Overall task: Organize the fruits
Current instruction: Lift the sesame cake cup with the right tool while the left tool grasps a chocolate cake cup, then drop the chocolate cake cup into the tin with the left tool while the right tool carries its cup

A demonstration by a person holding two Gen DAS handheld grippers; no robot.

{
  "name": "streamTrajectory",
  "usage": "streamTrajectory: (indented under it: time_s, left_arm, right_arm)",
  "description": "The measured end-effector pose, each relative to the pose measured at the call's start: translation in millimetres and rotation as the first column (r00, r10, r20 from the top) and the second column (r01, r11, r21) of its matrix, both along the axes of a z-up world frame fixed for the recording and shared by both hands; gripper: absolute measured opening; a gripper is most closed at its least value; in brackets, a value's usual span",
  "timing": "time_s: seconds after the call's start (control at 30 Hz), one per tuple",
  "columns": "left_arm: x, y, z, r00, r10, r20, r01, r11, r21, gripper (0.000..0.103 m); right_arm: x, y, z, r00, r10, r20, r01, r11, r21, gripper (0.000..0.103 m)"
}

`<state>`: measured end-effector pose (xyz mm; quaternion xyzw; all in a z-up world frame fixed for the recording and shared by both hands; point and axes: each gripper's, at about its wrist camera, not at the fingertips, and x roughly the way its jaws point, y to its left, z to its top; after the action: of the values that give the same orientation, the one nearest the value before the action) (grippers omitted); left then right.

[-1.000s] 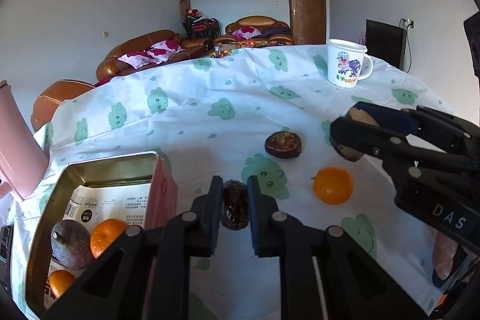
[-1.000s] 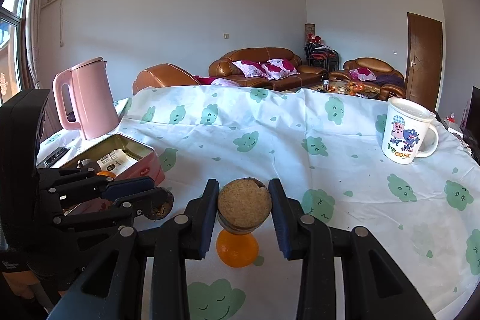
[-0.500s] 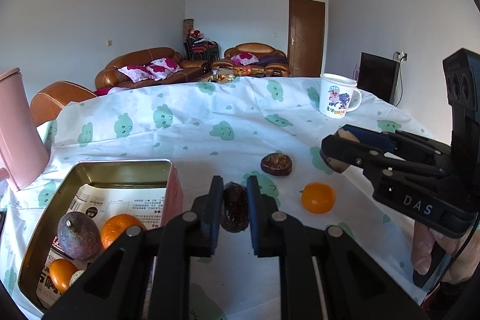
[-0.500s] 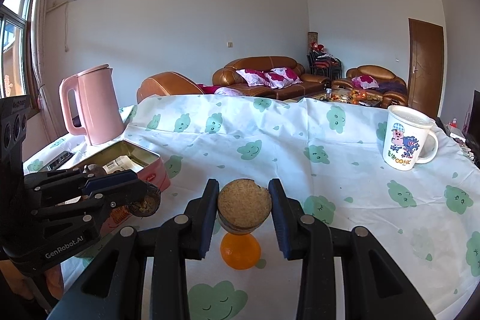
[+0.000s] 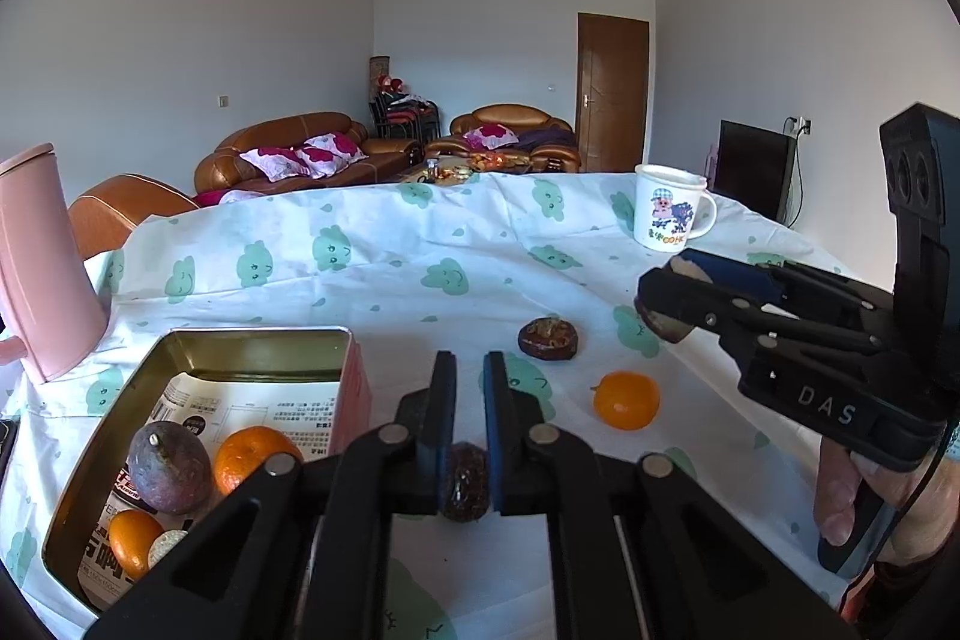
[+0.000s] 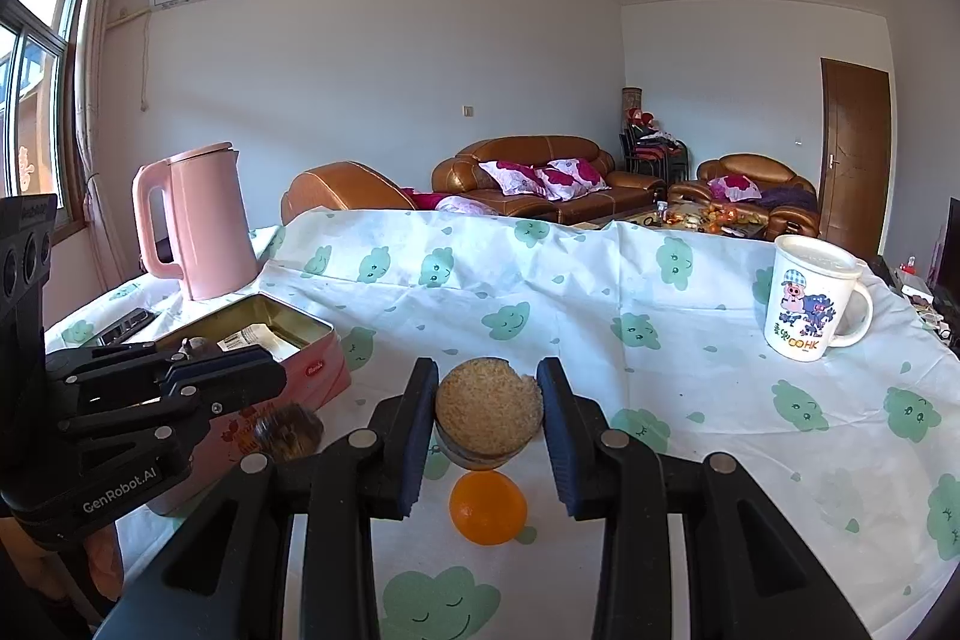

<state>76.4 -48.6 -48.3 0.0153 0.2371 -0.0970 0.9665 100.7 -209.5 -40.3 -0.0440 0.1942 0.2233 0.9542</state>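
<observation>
Fruits are split between the tin [image 5: 252, 340] and the open cloth. Inside the tin, toward its near-left end: a purple passion fruit [image 5: 170, 467], an orange [image 5: 255, 463] just beside it, a second orange [image 5: 133, 543] near the front wall, with a printed paper lining the tin's floor. The far half of the tin is bare paper, so there is room there.

Left gripper [image 5: 465, 460]: jaws nearly together, clamped on a small dark shrivelled fruit [image 5: 465, 484], held deep between the pads, off the cloth. It sits just right of the tin's pink right-hand wall.

Right gripper [image 6: 487, 418]: jaws partly closed on a halved fruit [image 6: 489, 415], cut face with pale grainy flesh turned toward the camera, pads pressing both sides. Held clear above the table.

Loose on the tablecloth [image 5: 384, 274]: an orange [image 5: 625, 399] directly below the right gripper's load, and a dark half fruit [image 5: 548, 337] beyond it, the two apart.

Edges: pink kettle [image 6: 195, 220] stands behind the tin near the table's left edge; mug [image 6: 810, 307] stands well apart toward the right edge. Middle and far cloth between them lie open. A hand [image 5: 864, 496] grips the right gripper's handle.
</observation>
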Motion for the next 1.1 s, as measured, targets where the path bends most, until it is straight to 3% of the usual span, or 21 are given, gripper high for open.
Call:
streamTrajectory:
  time_s: [0.17, 0.23, 0.3, 0.37, 0.4, 0.53, 0.57, 0.6, 0.73, 0.83, 1.1]
  left_arm:
    - [4, 0, -2, 0.999, -0.025, -0.042, 0.025, 1.000, -0.002, 0.010]
    - [7, 1, -4, 0.998, -0.027, -0.060, 0.026, 1.000, -0.008, 0.015]
    - [10, -2, -6, 0.995, -0.046, -0.086, 0.046, 0.999, -0.001, 0.045]
    - [8, -8, -7, 0.996, -0.042, -0.082, 0.044, 0.999, 0.026, 0.068]
    - [9, -12, -8, 0.995, -0.057, -0.086, 0.060, 0.997, 0.039, 0.070]
    - [25, -31, -20, 0.976, -0.083, -0.200, 0.107, 0.988, 0.110, 0.064]
    - [29, -33, -24, 0.969, -0.088, -0.230, 0.116, 0.987, 0.110, 0.050]
    - [33, -34, -28, 0.961, -0.096, -0.260, 0.127, 0.986, 0.104, 0.046]
    - [43, -30, -38, 0.936, -0.105, -0.336, 0.135, 0.989, 0.066, 0.042]
    - [38, -26, -35, 0.943, -0.108, -0.314, 0.129, 0.991, 0.045, 0.039]
    - [3, -8, -9, 0.993, -0.045, -0.113, 0.047, 0.999, 0.017, 0.039]
  right_arm:
    - [1, 1, 0, 1.000, -0.002, -0.003, 0.002, 1.000, -0.006, 0.036]
    - [1, 1, 0, 1.000, -0.004, -0.003, 0.004, 1.000, -0.006, 0.036]
    - [1, 0, 0, 1.000, -0.004, -0.003, 0.004, 1.000, -0.004, 0.036]
    - [1, 0, 0, 1.000, -0.004, -0.006, 0.004, 1.000, -0.001, 0.036]
    - [1, -1, 0, 1.000, -0.004, -0.006, 0.004, 1.000, 0.001, 0.036]
    - [0, -2, 1, 1.000, -0.004, -0.007, 0.004, 1.000, 0.003, 0.036]
    - [0, -2, 1, 1.000, -0.003, -0.007, 0.003, 1.000, 0.003, 0.036]
    - [1, -2, 1, 1.000, -0.003, -0.008, 0.003, 1.000, 0.003, 0.036]
    - [2, -1, 0, 1.000, -0.003, -0.014, 0.003, 1.000, 0.002, 0.036]
    - [2, -1, 0, 1.000, -0.003, -0.012, 0.003, 1.000, 0.001, 0.036]
    - [-5, 3, 1, 1.000, 0.015, 0.022, -0.014, 1.000, -0.012, 0.036]
